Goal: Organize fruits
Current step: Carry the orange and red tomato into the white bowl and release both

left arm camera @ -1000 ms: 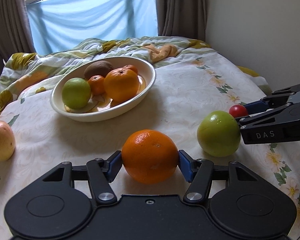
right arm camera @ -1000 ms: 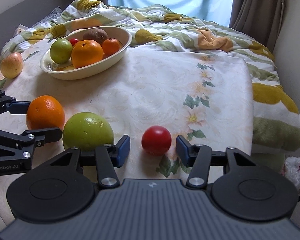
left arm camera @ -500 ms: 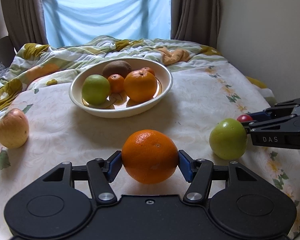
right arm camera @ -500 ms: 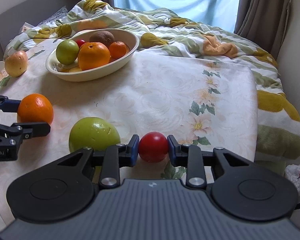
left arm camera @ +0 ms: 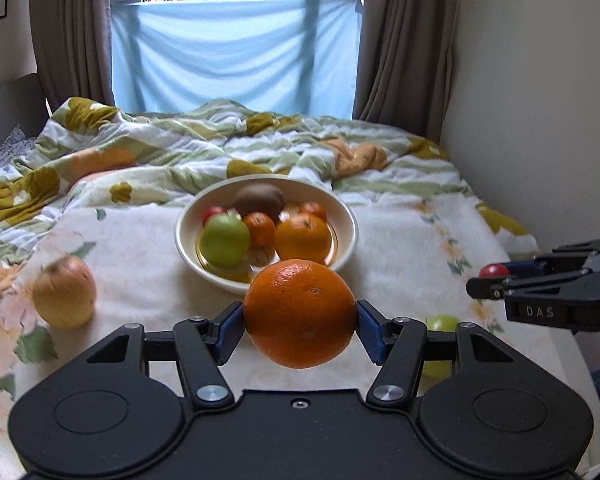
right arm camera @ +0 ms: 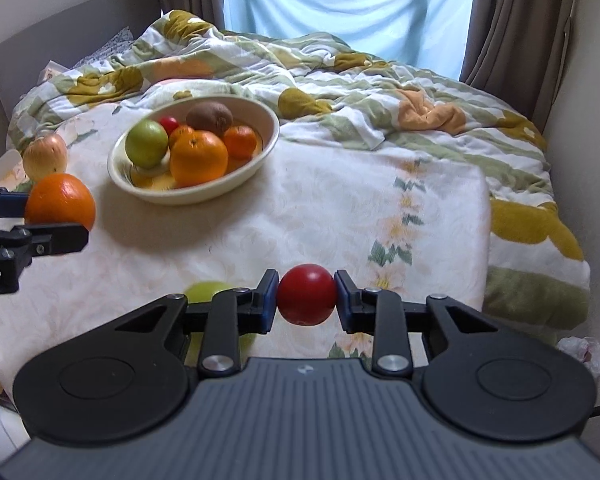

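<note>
— So, where do the two claws stand?

— Both are tipped forward and downward over the bed (right arm camera: 380, 208). The left claw (left arm camera: 300, 316) pinches an orange (left arm camera: 300, 312) between its blue pads, clear of the flowered cover. The right claw (right arm camera: 306, 294) is pressed onto a small red fruit (right arm camera: 306, 294), perhaps a tomato, also lifted off the cover.

— Seen from each other's side?

— From the left wrist, the right claw comes in at the right edge, roughly level, with the red fruit at its tip. From the right wrist, the left claw enters at the left edge, holding the orange.

— And the other fruit?

— A cream bowl (right arm camera: 260, 156) sits farther back on the bed, holding a green apple (right arm camera: 146, 142), a large orange, two small mandarins, a kiwi (right arm camera: 210, 116) and a small red fruit. A yellow-red apple (left arm camera: 64, 296) lies on the cover left of the bowl. Another green apple (left arm camera: 440, 326) rests on the cover below and between the claws, partly hidden behind their fingers.
</note>
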The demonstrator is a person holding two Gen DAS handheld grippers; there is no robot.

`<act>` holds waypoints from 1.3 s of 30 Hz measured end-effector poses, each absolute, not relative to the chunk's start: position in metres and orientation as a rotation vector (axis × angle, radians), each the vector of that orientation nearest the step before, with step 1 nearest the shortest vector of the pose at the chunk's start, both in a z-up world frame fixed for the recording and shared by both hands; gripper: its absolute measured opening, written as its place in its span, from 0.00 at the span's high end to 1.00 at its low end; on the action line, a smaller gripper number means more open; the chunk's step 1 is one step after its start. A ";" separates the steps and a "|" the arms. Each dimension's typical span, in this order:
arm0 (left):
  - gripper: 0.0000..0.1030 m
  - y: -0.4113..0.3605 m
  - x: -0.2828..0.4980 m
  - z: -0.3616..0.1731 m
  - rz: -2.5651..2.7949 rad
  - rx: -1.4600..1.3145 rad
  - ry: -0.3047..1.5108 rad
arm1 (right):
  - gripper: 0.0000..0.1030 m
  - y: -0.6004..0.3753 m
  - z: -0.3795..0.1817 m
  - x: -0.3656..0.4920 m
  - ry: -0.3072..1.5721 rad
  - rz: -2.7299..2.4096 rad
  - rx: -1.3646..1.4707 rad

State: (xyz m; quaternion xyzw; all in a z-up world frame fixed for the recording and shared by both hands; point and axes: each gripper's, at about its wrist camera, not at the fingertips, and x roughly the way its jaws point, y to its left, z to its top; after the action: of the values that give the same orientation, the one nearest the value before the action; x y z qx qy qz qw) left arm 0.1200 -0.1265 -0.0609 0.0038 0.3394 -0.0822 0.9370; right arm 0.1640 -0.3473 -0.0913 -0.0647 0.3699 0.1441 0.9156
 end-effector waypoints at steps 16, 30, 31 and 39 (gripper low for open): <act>0.38 -0.078 0.177 -0.022 -0.197 0.015 0.689 | 0.56 -0.309 -0.036 0.197 0.746 0.243 -0.060; 0.38 -0.061 0.271 -0.041 -0.271 0.052 0.748 | 0.56 -0.271 -0.040 0.262 0.772 0.205 -0.016; 0.38 -0.061 0.278 -0.044 -0.275 0.055 0.756 | 0.56 -0.269 -0.042 0.266 0.777 0.201 -0.014; 0.38 -0.064 0.319 -0.071 -0.306 0.091 0.827 | 0.56 -0.262 -0.056 0.300 0.809 0.171 0.013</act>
State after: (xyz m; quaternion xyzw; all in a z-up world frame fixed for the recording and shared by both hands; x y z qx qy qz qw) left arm 0.3188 -0.0638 -0.0712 0.0442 0.4002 -0.1479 0.9033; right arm 0.2997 -0.2621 -0.0560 0.0061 0.3929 0.0829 0.9158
